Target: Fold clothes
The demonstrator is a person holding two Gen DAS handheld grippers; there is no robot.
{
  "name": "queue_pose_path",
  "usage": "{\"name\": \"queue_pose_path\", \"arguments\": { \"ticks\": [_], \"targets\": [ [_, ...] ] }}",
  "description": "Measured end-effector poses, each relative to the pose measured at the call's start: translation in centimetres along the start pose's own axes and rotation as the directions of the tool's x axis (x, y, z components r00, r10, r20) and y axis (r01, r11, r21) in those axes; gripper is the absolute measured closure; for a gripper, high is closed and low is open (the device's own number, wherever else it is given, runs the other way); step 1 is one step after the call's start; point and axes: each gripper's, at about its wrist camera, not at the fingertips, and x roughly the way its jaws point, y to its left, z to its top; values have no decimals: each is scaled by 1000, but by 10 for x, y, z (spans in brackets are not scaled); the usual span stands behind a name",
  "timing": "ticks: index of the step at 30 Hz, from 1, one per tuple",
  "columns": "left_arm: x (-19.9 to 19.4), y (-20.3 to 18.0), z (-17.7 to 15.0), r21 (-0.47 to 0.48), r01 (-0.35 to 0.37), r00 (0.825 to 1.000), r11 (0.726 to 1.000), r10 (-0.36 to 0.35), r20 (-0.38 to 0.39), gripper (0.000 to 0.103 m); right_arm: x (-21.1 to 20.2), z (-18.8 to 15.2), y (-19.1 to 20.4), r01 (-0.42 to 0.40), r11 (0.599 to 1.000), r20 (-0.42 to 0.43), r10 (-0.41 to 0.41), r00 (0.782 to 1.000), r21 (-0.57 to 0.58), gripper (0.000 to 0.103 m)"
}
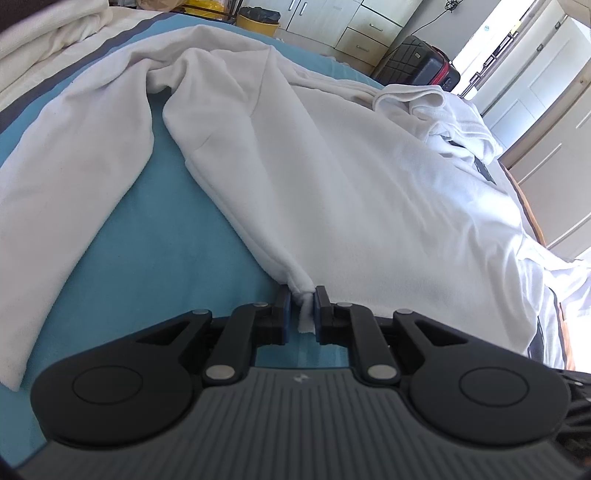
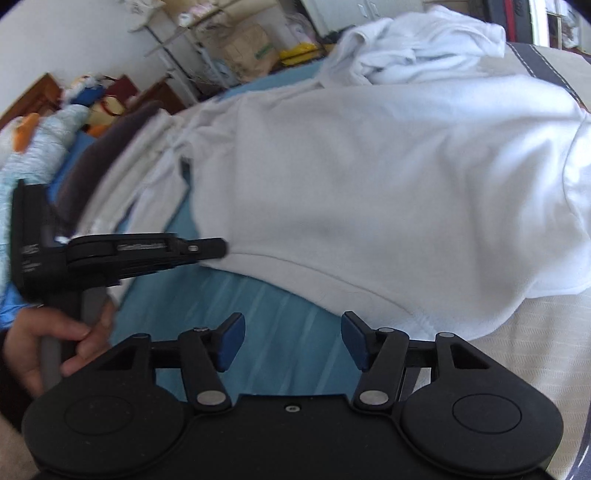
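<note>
Room: a bedroom with pale cabinet drawers [image 1: 364, 35], a black hard-shell suitcase with red trim [image 1: 424, 62] and a yellow bin lined with a dark bag [image 1: 257, 20] along the far side in the left wrist view; metal shelving with cardboard boxes [image 2: 236, 44] shows in the right wrist view.
Surface: a bed covered by a blue fleece blanket [image 1: 155, 236], with a cream quilt [image 2: 517, 354] at its edge on the right gripper's side.
Garment: a white fleece long-sleeved sweatshirt [image 1: 351, 177] lies spread flat on the blue blanket, one sleeve [image 1: 74, 184] stretched out away from the body toward the left of the left wrist view.
Other clothes: a crumpled heap of white garments [image 2: 424, 44] sits beyond the sweatshirt, touching its far edge.
Left gripper: the black two-finger left gripper [image 1: 303, 314] is closed narrowly on the sweatshirt's bottom hem corner, white cloth bunched between its blue pads [image 1: 286, 314]; from the right wrist view it appears side-on [image 2: 221, 247] at the hem, its handle held by the person's left hand [image 2: 55, 343].
Right gripper: the black right gripper [image 2: 293, 341] is spread wide with nothing between its blue pads [image 2: 231, 341], low over the blue blanket just beside the sweatshirt's hem [image 2: 332, 284], not touching the cloth.
Picture quality: the right wrist view is blurred.
</note>
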Motion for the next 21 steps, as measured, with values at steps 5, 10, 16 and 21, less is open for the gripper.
{"name": "queue_pose_path", "arguments": {
  "ticks": [5,10,16,21],
  "targets": [
    [2,2,1,-11,13,1000,1000,-13,-3,91,2,1,-3,94,995,0,-94,996,26,99],
    [2,4,1,-20,24,1000,1000,-24,-4,91,-13,-6,-8,156,988,37,-156,987,-7,102],
    [1,4,1,-29,19,1000,999,-19,-8,91,-49,-22,-30,196,981,91,-195,977,-5,102],
    [1,-2,0,2,-7,1000,1000,7,-2,91,-83,-30,-68,276,959,169,-284,944,68,102]
  ]
}}
